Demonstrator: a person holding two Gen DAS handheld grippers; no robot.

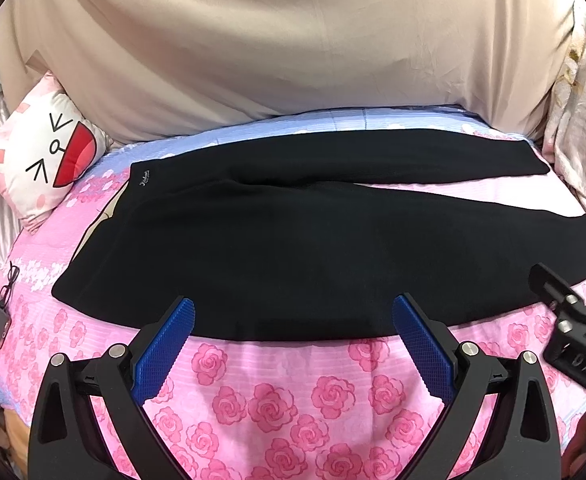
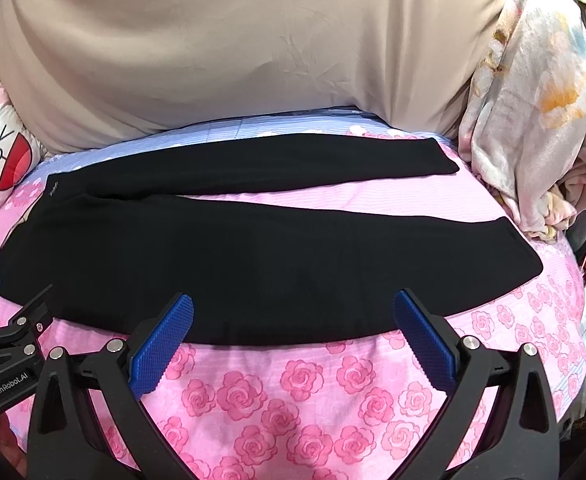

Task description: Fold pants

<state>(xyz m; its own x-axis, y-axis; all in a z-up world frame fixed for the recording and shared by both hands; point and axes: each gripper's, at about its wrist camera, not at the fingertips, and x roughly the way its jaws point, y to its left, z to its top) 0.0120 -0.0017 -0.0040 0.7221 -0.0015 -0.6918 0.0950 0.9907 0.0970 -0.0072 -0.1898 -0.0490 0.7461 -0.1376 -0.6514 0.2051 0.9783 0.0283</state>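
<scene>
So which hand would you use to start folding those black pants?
Probably both at once: the left gripper faces the near edge toward the waistband, the right gripper farther toward the cuffs. Both are open at the black pants. For one hand, I'd lean left.

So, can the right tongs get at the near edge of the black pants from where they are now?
Probably yes. The right tongs are open just above the near edge of the pants, and nothing lies between them; the left tongs are off to the side.
</scene>
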